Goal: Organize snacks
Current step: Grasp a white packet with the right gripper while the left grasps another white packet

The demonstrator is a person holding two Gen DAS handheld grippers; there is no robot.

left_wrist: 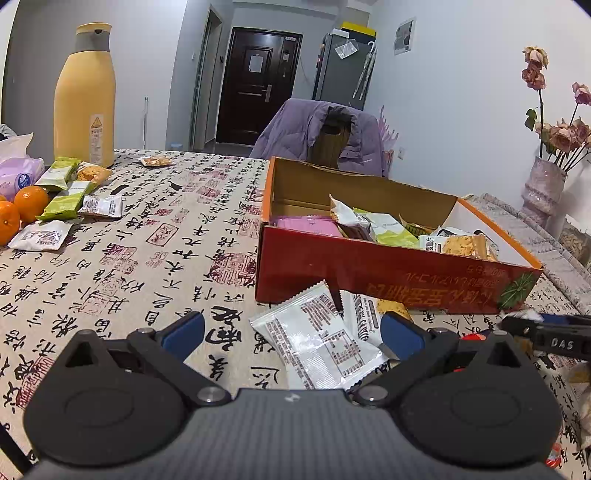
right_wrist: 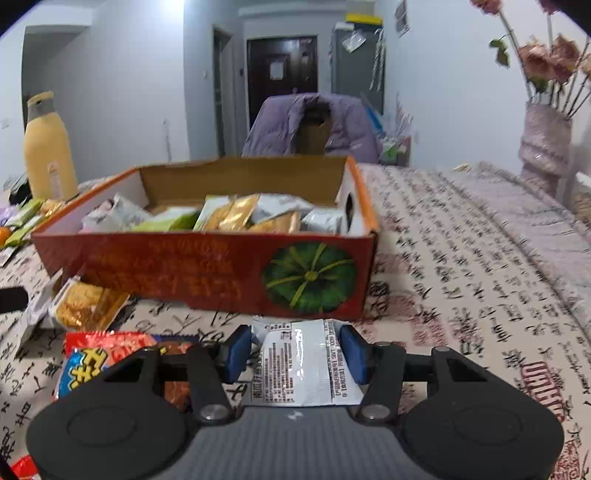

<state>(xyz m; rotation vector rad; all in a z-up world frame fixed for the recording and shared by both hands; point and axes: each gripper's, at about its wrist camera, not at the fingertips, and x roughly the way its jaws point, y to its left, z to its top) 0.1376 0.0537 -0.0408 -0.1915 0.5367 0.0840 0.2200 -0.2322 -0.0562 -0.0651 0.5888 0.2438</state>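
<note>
One white snack packet (right_wrist: 308, 363) sits pinched between the right gripper's (right_wrist: 297, 354) jaws.

Walls (left_wrist: 461, 74) are painted a plain pale grey-white, evenly lit by cool indoor light. A dark brown entrance door (left_wrist: 258, 85) stands shut at the far end, with a white notice fixed to its upper panel. To its right stands a grey refrigerator (left_wrist: 343, 70) with a yellow box (left_wrist: 358, 28) on top. A poster (left_wrist: 404, 35) hangs on the right wall. A chair (left_wrist: 328, 138) draped with a purple padded jacket (left_wrist: 291, 129) is drawn up to the far edge of the desk (left_wrist: 155, 251), which is covered by a cloth printed with black calligraphy and red seals. A pink vase (left_wrist: 543, 184) of dried roses stands at the right.
</note>
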